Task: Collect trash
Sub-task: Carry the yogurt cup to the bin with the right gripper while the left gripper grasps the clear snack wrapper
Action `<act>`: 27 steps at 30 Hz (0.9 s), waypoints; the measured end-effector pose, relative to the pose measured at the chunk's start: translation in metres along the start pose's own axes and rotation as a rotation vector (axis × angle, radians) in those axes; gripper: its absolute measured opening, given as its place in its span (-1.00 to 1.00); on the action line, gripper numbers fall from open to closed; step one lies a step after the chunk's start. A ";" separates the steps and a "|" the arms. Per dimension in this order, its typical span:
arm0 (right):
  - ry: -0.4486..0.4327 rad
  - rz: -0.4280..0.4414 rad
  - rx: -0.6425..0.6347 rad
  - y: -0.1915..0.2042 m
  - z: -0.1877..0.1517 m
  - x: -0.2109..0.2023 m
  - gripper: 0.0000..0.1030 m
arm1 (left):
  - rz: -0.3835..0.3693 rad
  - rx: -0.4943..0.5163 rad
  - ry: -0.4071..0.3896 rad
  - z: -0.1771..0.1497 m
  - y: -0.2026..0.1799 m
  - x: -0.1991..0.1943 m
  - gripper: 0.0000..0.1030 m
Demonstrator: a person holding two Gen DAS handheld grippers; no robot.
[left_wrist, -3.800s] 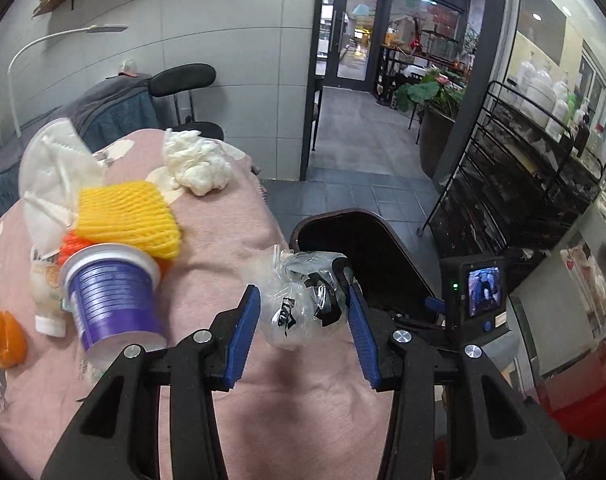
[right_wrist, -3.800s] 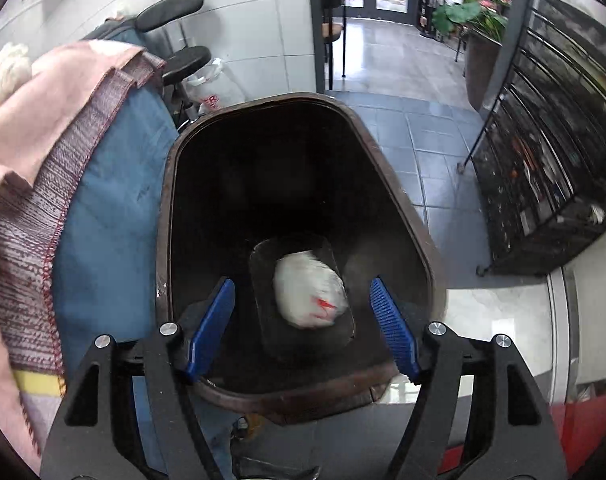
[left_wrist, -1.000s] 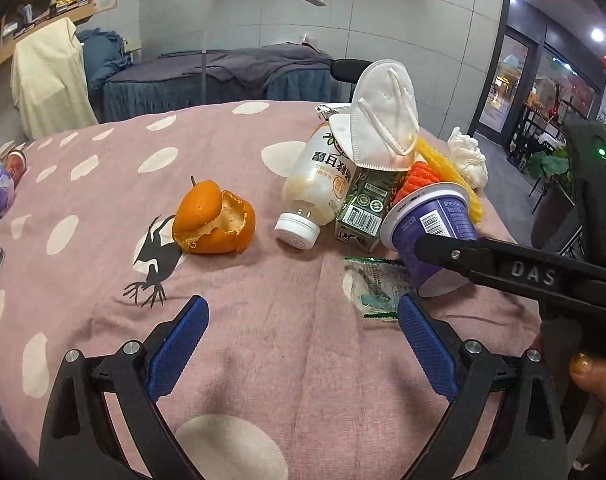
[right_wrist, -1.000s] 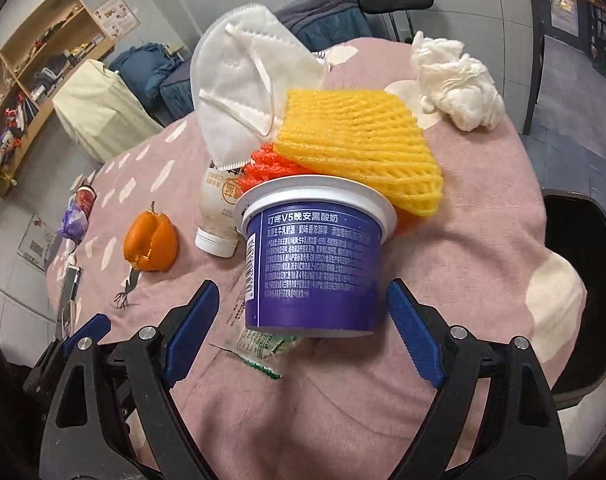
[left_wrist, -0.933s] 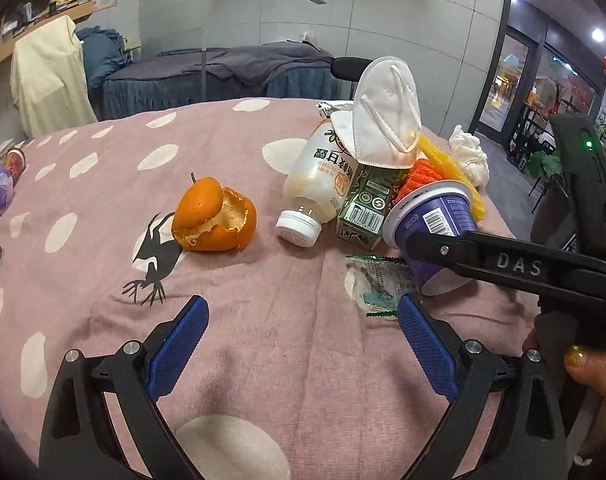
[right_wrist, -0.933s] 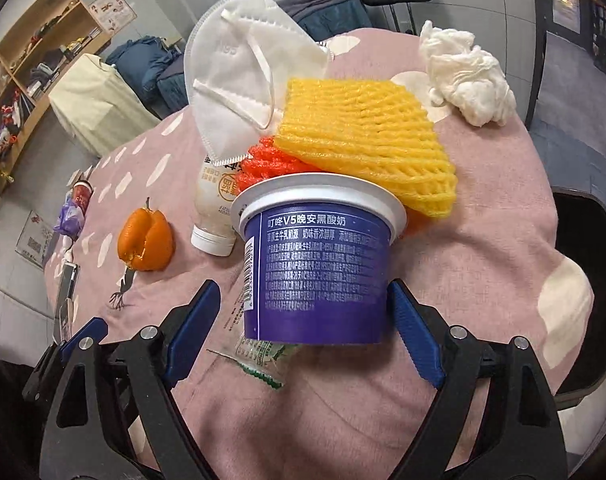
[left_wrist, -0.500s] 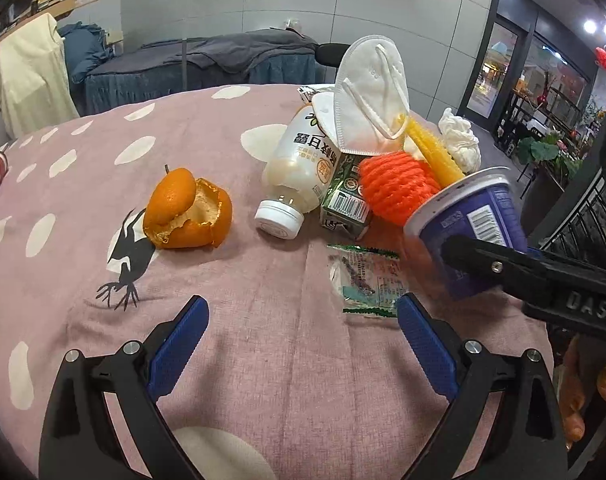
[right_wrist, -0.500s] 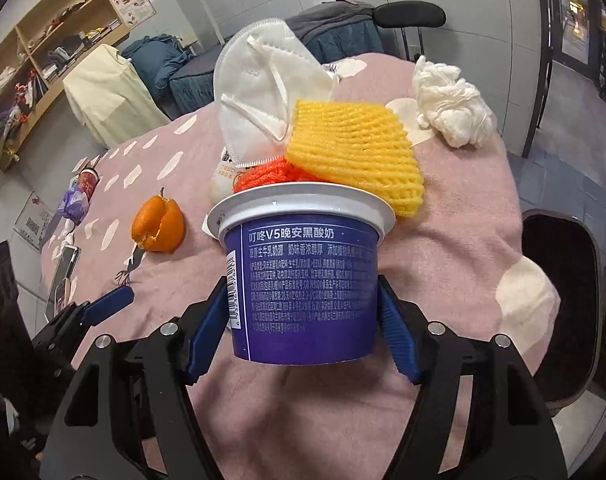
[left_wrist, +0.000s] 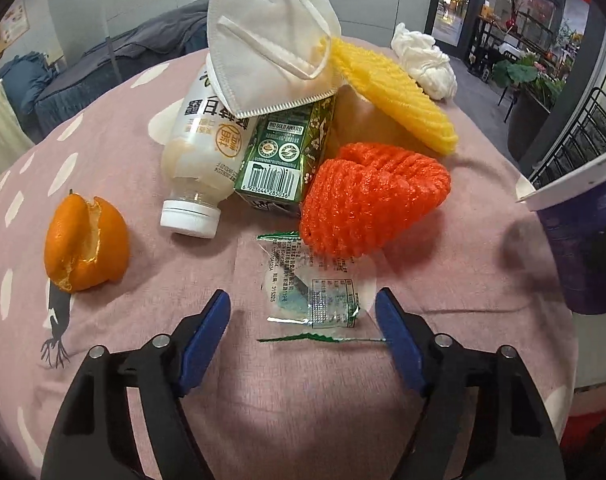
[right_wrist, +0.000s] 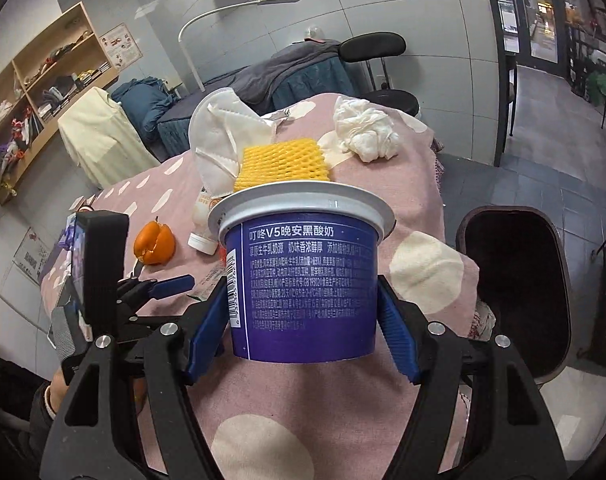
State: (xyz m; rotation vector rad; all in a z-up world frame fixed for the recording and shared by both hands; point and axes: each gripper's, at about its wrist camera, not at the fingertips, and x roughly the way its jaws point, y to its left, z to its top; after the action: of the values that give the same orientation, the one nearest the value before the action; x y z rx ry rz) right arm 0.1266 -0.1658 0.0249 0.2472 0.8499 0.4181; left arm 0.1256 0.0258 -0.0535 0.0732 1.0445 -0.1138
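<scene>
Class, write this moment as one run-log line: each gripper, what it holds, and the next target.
right gripper: shut on cup, lifted | left gripper: open, closing around wrapper | bin: likely next

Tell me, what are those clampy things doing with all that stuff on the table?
A person is clearing trash with a gripper in each hand. The right gripper has the purple yogurt cup squeezed between its pads, lifted off the pink cloth, with the dark bin beside the table. The left gripper has just been closing around a clear wrapper lying flat; its pads are not on it yet. The mask, bottle, carton, foam nets and orange peel wait on the cloth.
</scene>
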 end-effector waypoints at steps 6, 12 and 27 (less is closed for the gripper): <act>-0.034 -0.015 0.013 -0.010 -0.005 -0.009 0.36 | -0.013 -0.053 -0.010 -0.005 0.009 -0.007 -0.02; -0.059 -0.022 0.047 -0.023 -0.008 -0.014 0.36 | 0.012 -0.091 -0.105 -0.018 0.013 -0.044 -0.03; -0.145 -0.167 0.185 -0.090 -0.021 -0.039 0.36 | -0.124 0.000 -0.293 -0.016 -0.045 -0.107 -0.03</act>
State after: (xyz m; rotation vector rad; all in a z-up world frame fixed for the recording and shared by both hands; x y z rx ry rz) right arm 0.1106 -0.2631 0.0036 0.3697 0.7602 0.1631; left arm 0.0526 -0.0104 0.0311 -0.0085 0.7555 -0.2303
